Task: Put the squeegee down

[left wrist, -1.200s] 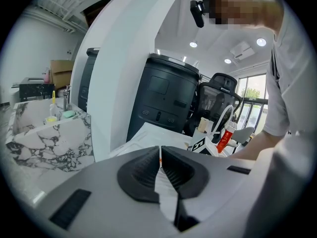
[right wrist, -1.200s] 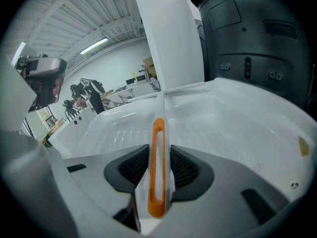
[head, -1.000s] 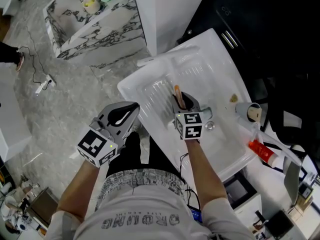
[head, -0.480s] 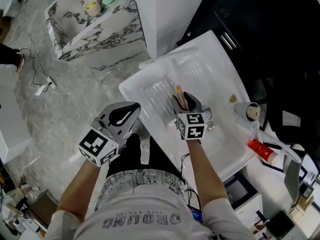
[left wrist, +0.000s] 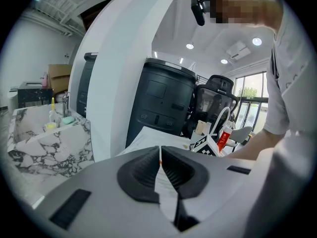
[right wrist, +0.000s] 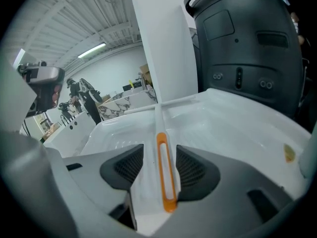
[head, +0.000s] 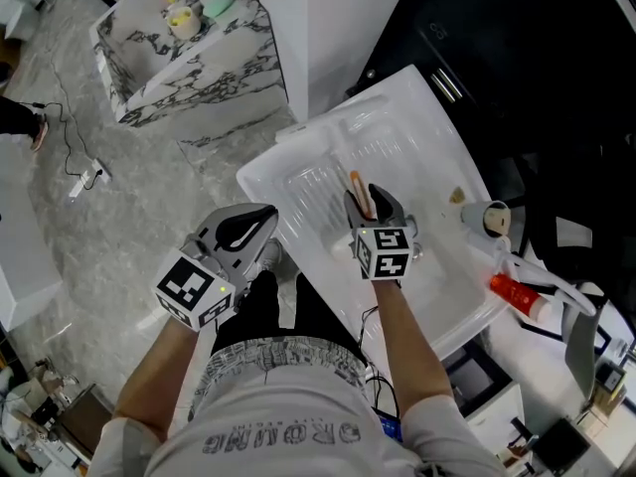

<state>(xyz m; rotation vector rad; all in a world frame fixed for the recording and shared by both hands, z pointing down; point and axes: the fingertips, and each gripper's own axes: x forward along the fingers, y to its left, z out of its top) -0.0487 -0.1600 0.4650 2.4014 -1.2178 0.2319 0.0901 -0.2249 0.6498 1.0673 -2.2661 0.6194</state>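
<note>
The squeegee [right wrist: 166,172] has a white shaft with an orange-rimmed grip and a white blade bar at its far end. It lies in the white sink basin [head: 437,157], pointing away from me. My right gripper [right wrist: 159,157] straddles the grip. Its jaws have just been opening, and both pads now stand off the handle. In the head view the orange grip [head: 355,184] pokes out ahead of the right gripper [head: 364,203]. My left gripper [head: 248,229] hangs outside the basin's near left corner, its pads [left wrist: 148,165] together with nothing between them.
A marble-patterned counter [head: 189,48] with small bottles stands at the far left. A tan cup [head: 490,217] and a red tube [head: 515,294] sit on the basin's right edge. A black bin [right wrist: 242,43] rises behind the basin. The drain [head: 415,251] lies beside my right gripper.
The right gripper's jaws have spread off the squeegee handle, which now rests in the basin. Both hands have stayed almost where they were.
</note>
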